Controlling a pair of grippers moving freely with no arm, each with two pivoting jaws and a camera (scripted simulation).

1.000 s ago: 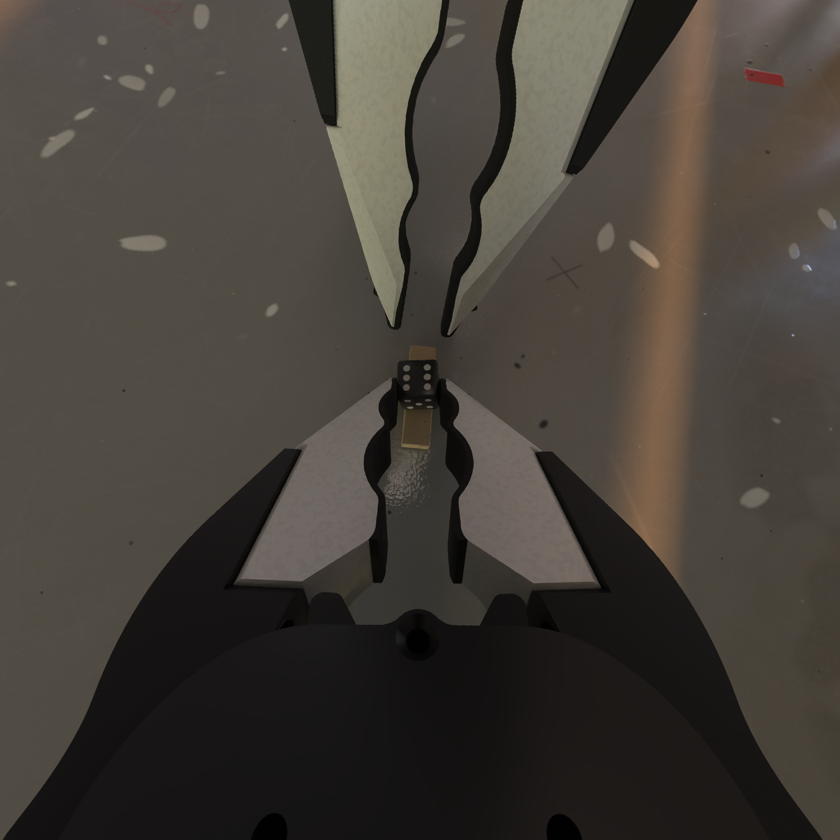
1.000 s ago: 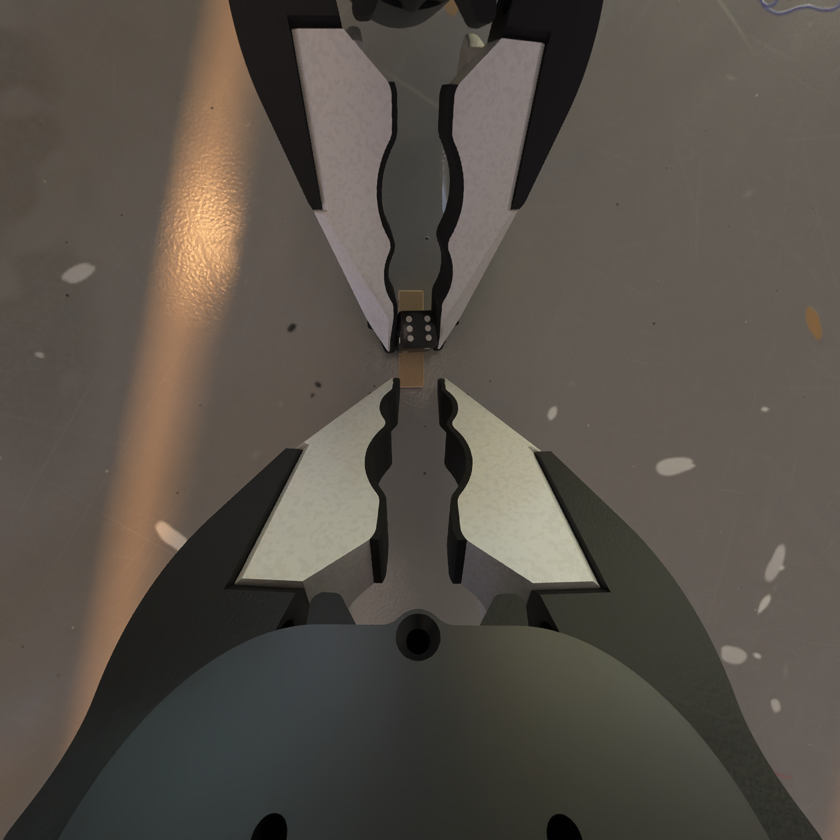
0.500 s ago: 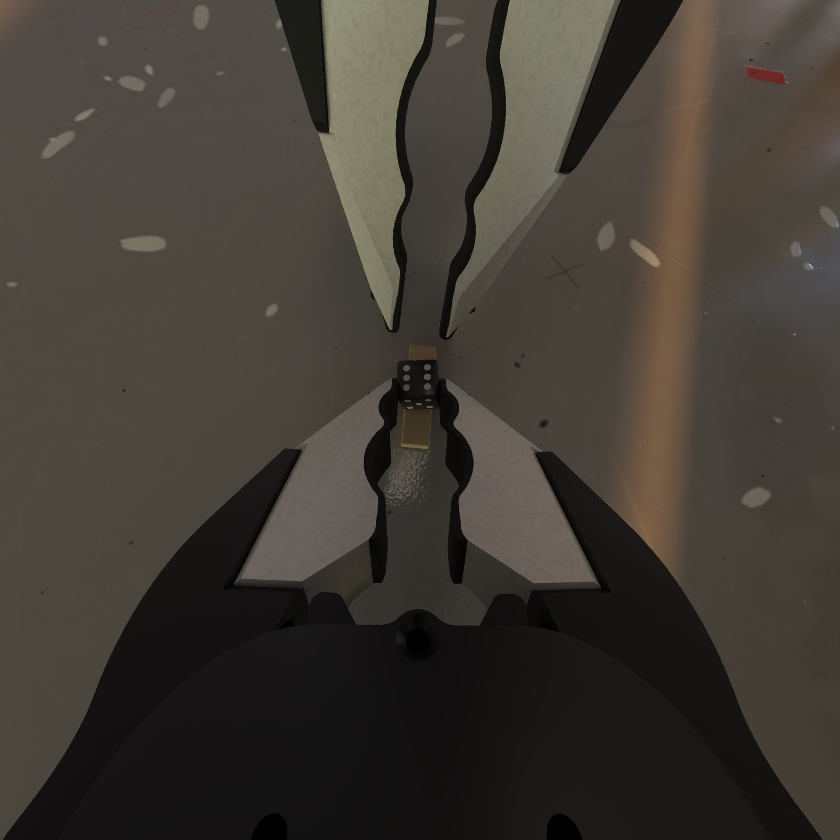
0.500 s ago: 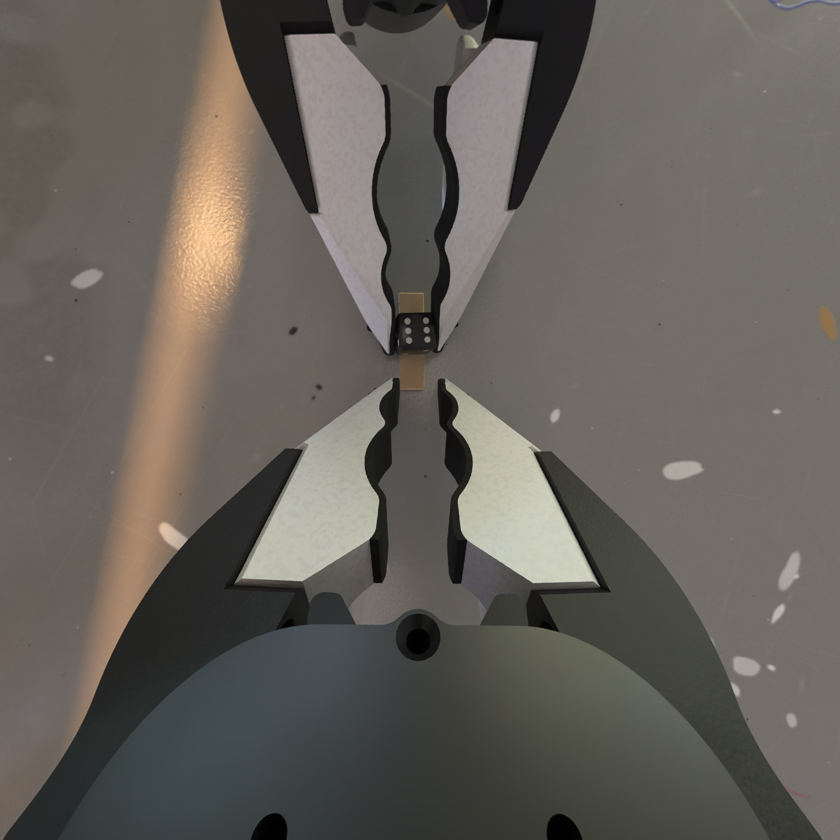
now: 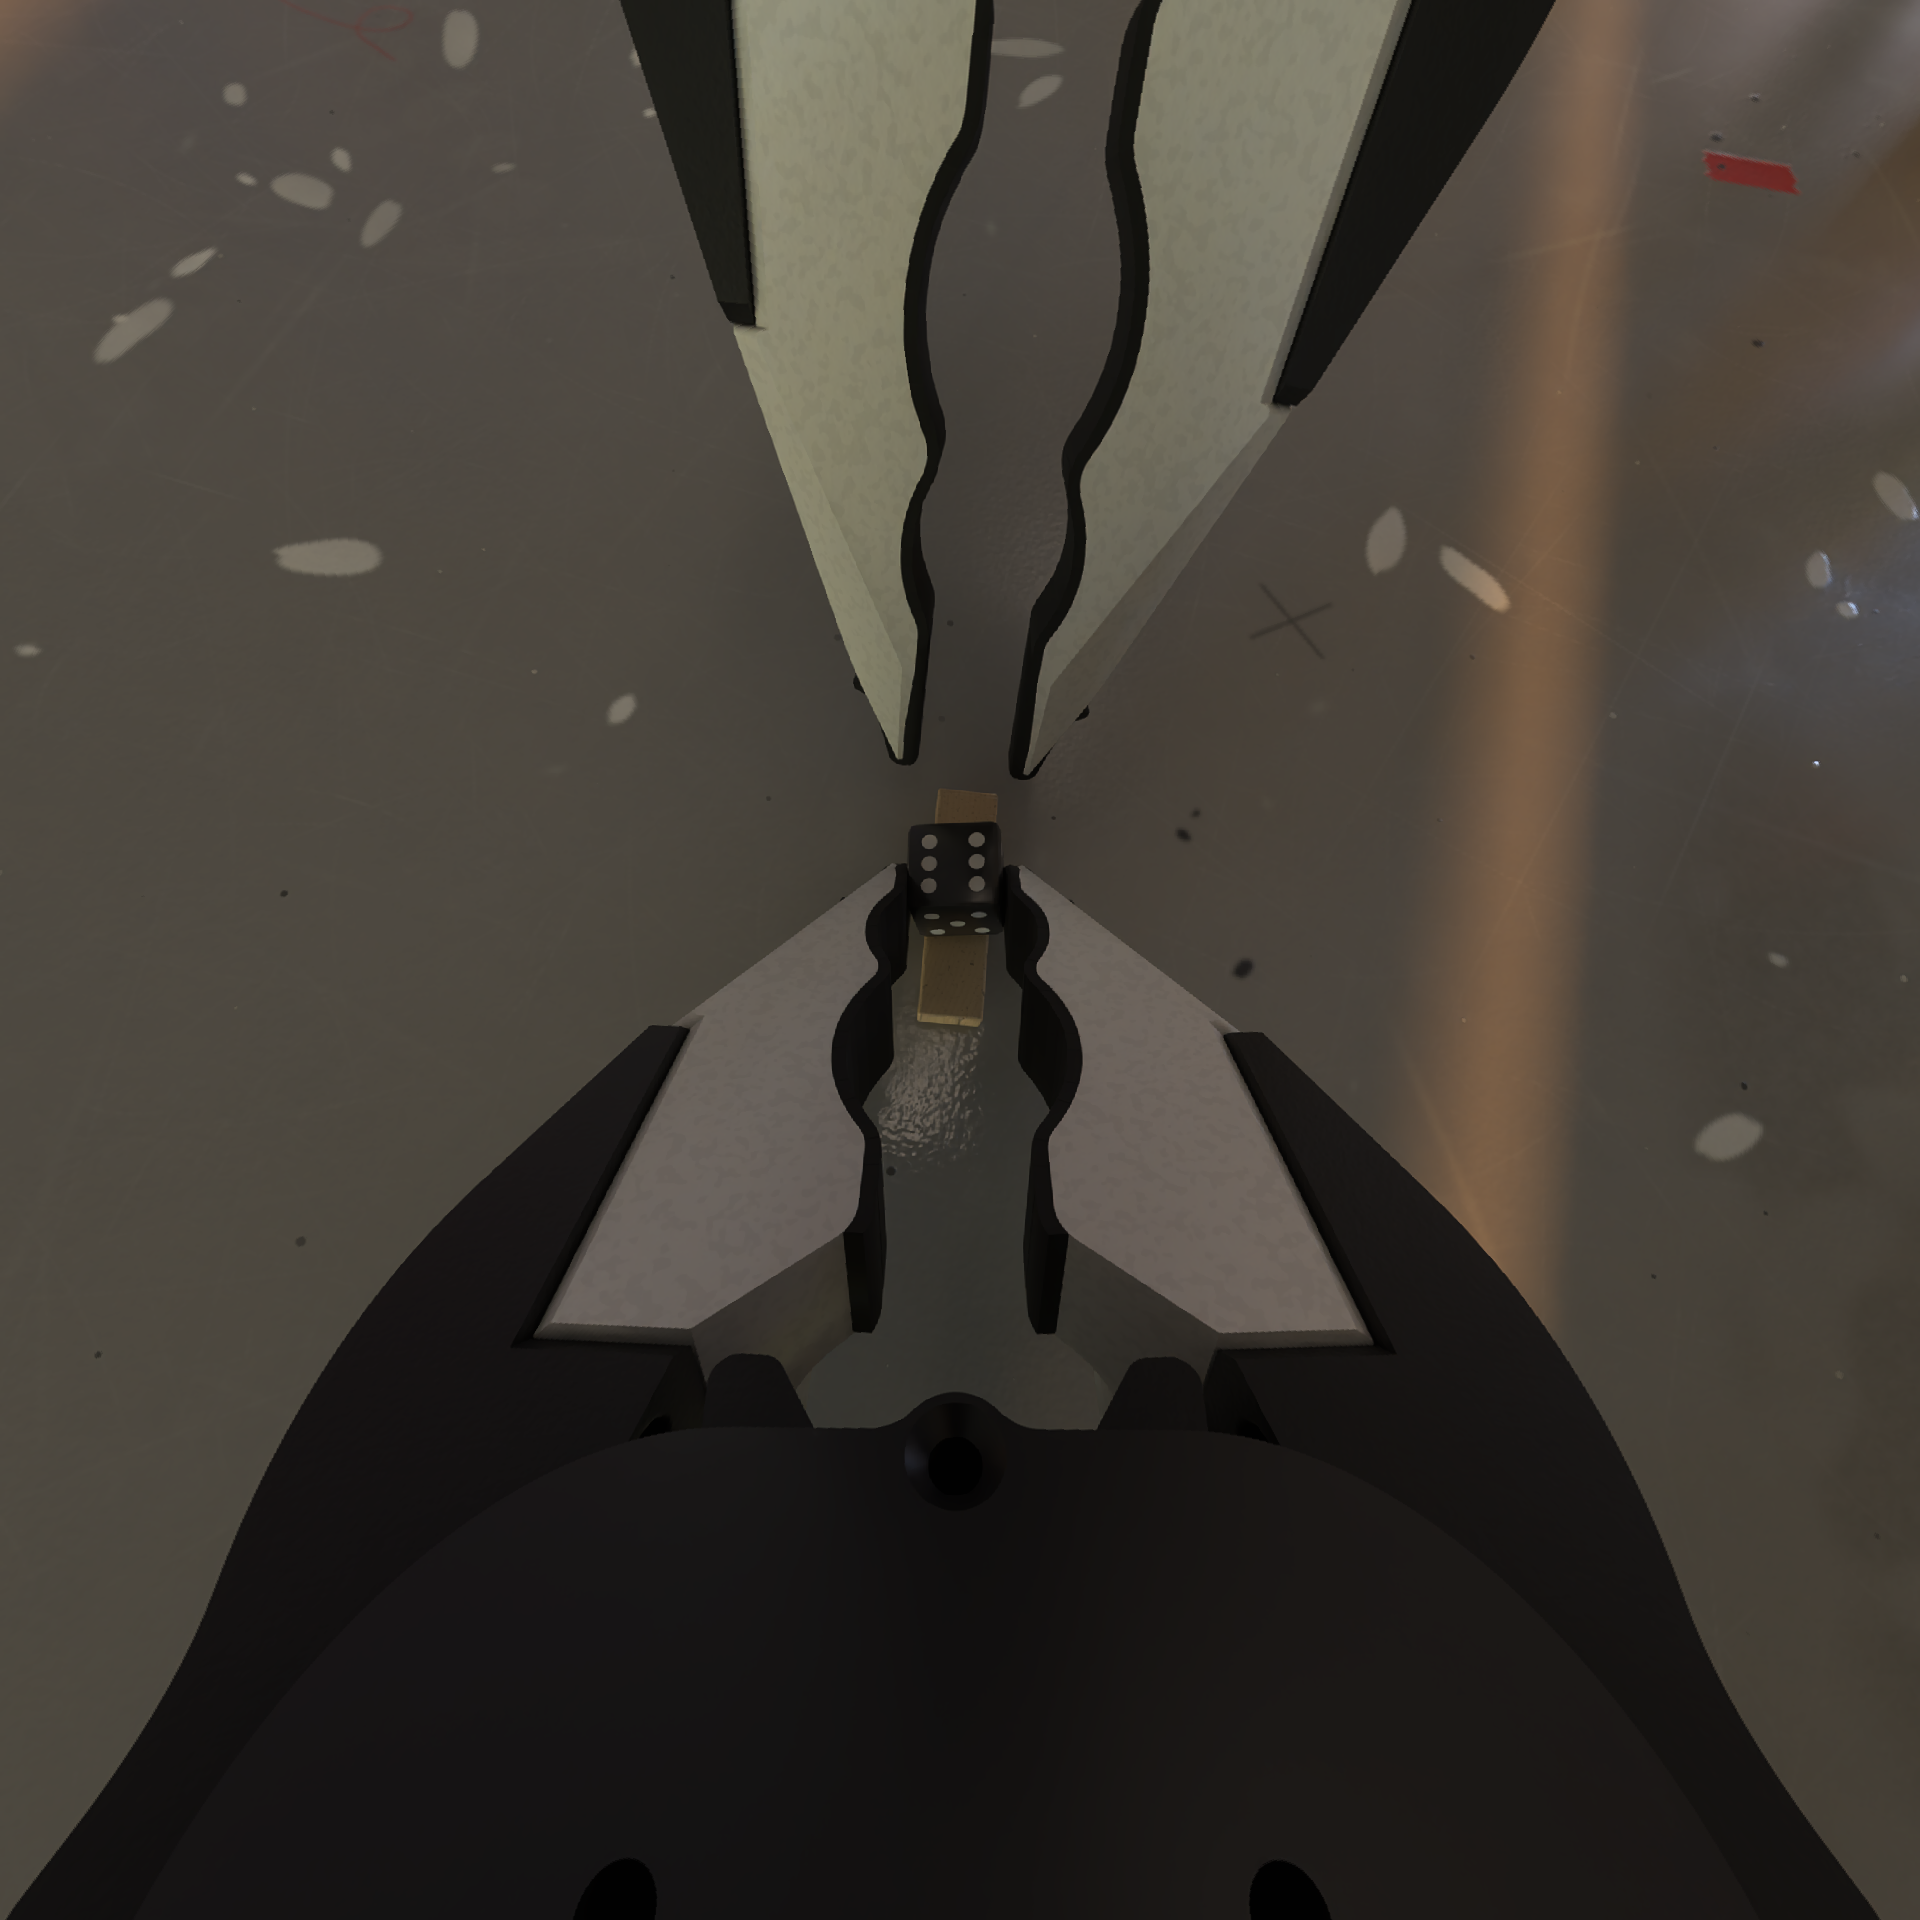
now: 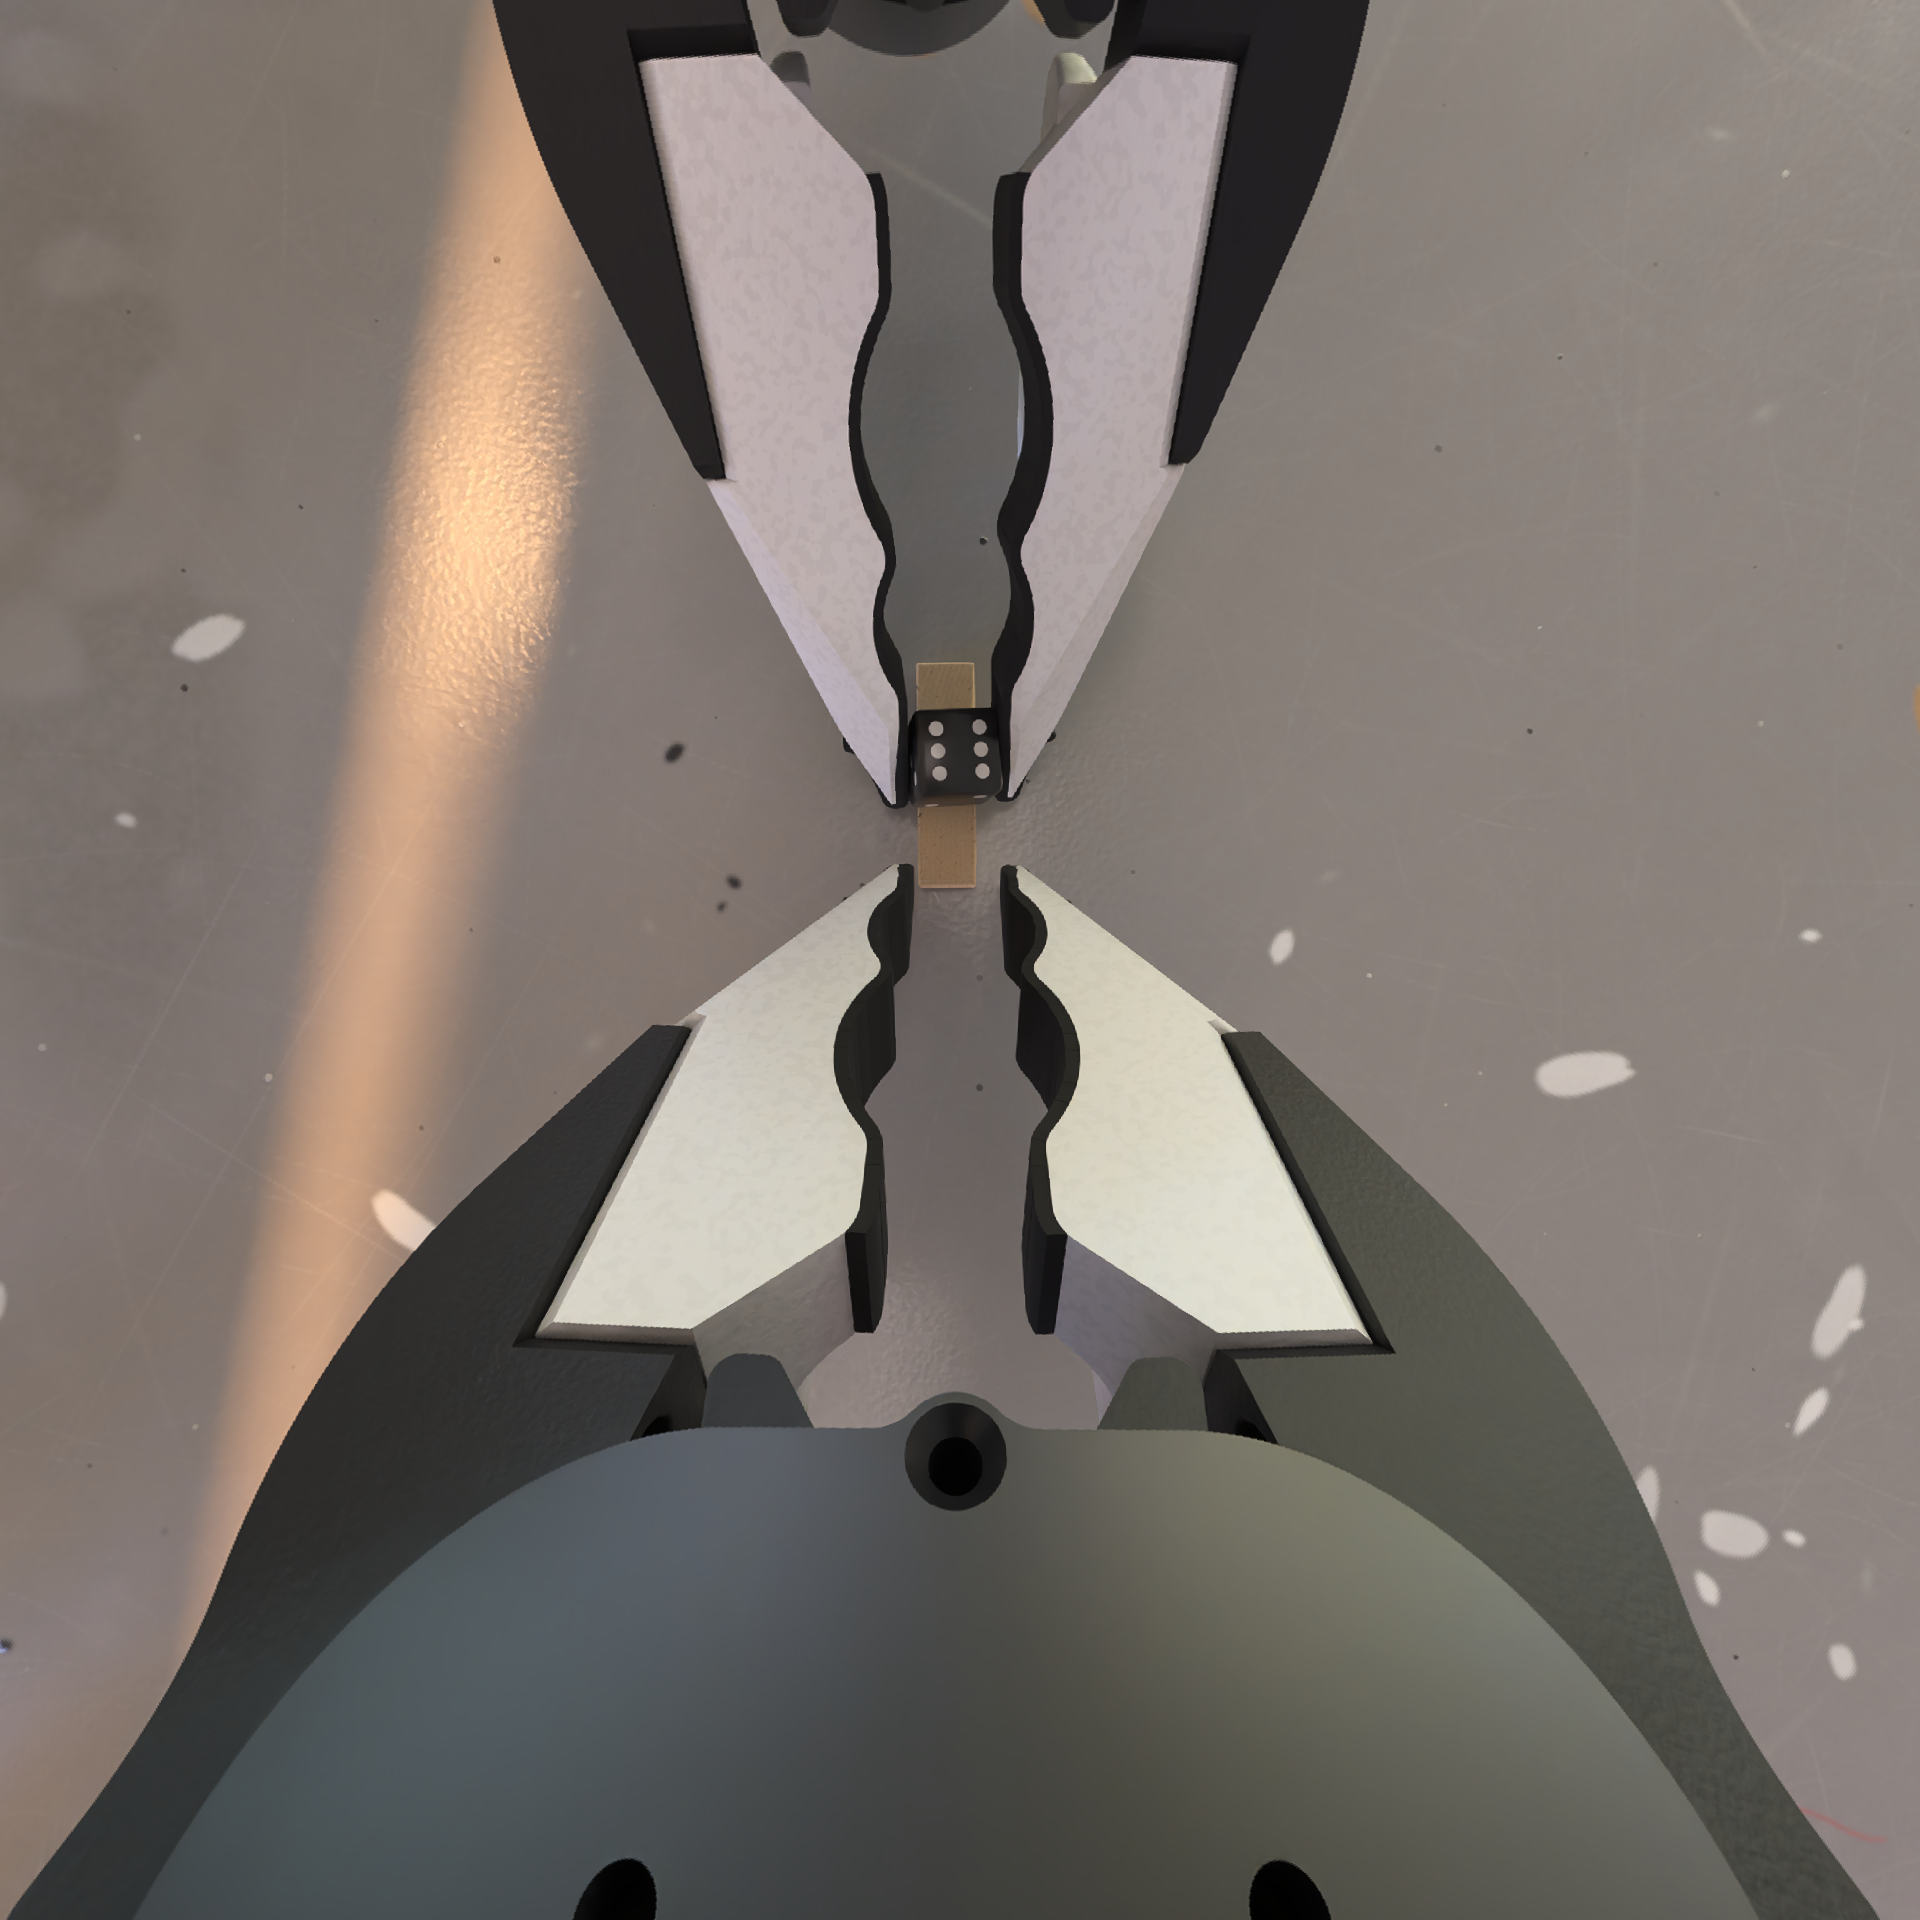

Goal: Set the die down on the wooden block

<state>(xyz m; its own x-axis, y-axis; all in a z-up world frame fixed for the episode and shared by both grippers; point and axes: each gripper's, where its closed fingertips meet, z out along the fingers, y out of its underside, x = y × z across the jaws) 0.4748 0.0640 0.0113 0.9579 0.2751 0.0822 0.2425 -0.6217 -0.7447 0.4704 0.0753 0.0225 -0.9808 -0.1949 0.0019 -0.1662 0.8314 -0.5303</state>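
A small black die [image 5: 954, 878] with white pips sits between the fingertips of my left gripper [image 5: 956, 875], which is shut on it. Directly under the die lies a narrow tan wooden block [image 5: 951, 982] on the grey table. I cannot tell whether the die touches the block. My right gripper [image 5: 961, 764] faces the left one from the far side, open and empty. In the right wrist view the die [image 6: 956, 758] is held by the left gripper [image 6: 954, 798]. The block [image 6: 947, 857] ends just ahead of the right gripper [image 6: 953, 878].
The grey tabletop [image 6: 1455, 623] has pale paint flecks and a warm streak of light [image 6: 488, 540]. A small red mark [image 5: 1751, 171] lies at the far right. The two grippers point at each other, tip to tip, close together.
The right gripper has shifted and tilted slightly. The left gripper, the die and the block have stayed where they were.
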